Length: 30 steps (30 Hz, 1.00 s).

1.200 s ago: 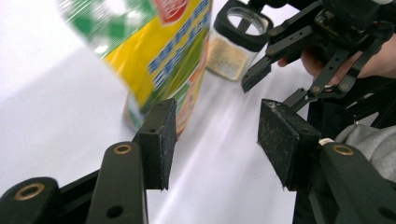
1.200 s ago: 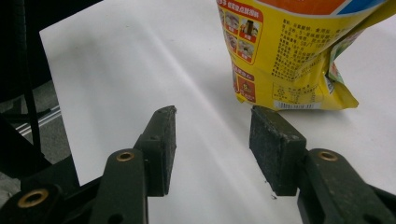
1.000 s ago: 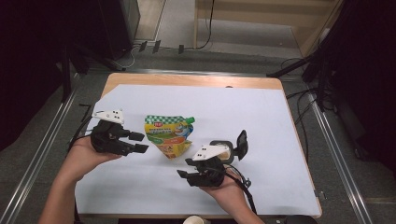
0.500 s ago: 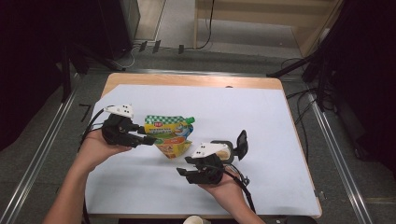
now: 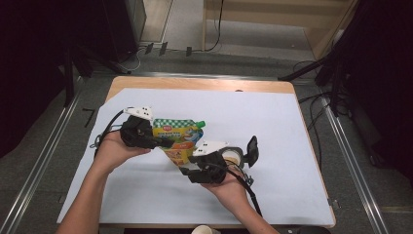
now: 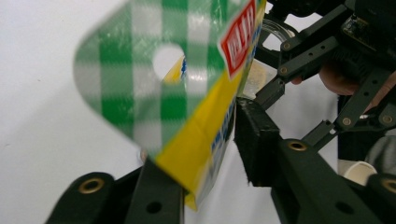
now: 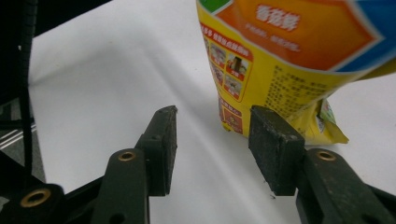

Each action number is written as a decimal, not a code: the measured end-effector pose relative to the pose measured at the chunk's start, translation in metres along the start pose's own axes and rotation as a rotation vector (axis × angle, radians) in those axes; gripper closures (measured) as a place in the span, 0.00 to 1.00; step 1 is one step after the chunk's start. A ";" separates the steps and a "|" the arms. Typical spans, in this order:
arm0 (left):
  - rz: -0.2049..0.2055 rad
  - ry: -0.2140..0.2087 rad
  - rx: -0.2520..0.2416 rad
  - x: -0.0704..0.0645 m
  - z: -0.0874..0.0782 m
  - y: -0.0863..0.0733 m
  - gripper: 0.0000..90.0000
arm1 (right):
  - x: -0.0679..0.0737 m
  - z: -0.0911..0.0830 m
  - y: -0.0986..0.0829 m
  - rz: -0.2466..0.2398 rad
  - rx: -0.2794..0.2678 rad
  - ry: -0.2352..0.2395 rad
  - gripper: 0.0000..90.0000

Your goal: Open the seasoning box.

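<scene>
A spouted pouch (image 5: 179, 135) with a green checked top and a yellow and orange body stands tilted on the white sheet (image 5: 292, 126), its bottom on the sheet. My left gripper (image 5: 163, 142) is shut on its upper left edge; in the left gripper view the pouch (image 6: 177, 93) sits between the jaws of that gripper (image 6: 205, 158). My right gripper (image 5: 187, 173) is open just in front of the pouch's bottom. In the right gripper view the pouch (image 7: 289, 60) rises beyond the open gripper (image 7: 212, 144), with nothing between the jaws.
A small round cup (image 5: 231, 157) sits just right of the right gripper. A paper cup (image 5: 203, 230) stands at the table's near edge. The sheet covers most of the wooden table (image 5: 195, 84). Dark equipment and cables surround the table.
The left gripper moved right to the pouch and shut on its top edge. The pouch went from lying flat to tilted up. The right gripper barely moved.
</scene>
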<state>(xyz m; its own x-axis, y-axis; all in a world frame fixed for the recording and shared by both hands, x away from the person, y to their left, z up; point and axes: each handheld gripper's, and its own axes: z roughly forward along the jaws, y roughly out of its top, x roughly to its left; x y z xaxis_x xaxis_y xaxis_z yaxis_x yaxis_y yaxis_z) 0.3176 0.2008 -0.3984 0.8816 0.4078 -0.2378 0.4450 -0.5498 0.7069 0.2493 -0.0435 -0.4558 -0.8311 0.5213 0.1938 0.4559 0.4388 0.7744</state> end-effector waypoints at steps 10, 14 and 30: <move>-0.034 0.009 -0.021 0.000 0.006 0.000 1.00 | 0.000 0.008 -0.008 0.004 -0.012 -0.001 0.60; -0.062 0.035 -0.020 -0.002 0.003 0.003 1.00 | 0.001 0.012 -0.014 -0.003 -0.013 0.000 0.60; -0.062 0.024 -0.089 -0.031 -0.050 0.020 1.00 | 0.009 0.033 -0.021 0.042 -0.034 -0.028 0.61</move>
<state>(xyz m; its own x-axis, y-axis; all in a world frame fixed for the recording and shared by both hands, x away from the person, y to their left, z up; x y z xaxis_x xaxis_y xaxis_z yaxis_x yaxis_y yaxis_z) 0.2914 0.2134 -0.3436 0.8482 0.4572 -0.2675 0.4820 -0.4568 0.7477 0.2430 -0.0233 -0.4901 -0.8017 0.5595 0.2103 0.4789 0.3908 0.7861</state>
